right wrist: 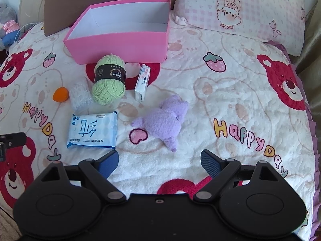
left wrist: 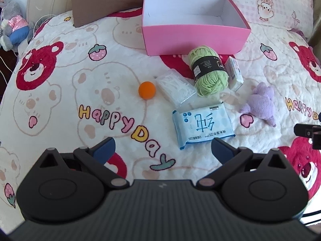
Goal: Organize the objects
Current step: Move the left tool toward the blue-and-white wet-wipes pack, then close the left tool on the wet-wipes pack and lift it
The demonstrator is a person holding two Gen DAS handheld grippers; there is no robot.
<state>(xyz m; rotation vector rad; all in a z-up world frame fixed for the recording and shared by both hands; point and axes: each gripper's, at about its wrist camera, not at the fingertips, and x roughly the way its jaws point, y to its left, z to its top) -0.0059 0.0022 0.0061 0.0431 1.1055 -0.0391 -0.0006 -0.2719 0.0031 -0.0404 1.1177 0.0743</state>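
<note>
Half a grey plush [left wrist: 12, 23] (cropped), clear packet [left wrist: 175, 89] contents indistinct

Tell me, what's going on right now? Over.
Left gripper open, empty. Right gripper open, empty. Pink box empty; ball, yarn, wipes, plush all lie loose on blanket. Nothing blocking.

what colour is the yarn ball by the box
Light green yarn with a black label band; clearest in the right wrist view.

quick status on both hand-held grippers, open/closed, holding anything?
Left hand-held gripper: open, empty, above the blanket.
Right hand-held gripper: open, empty.
</note>
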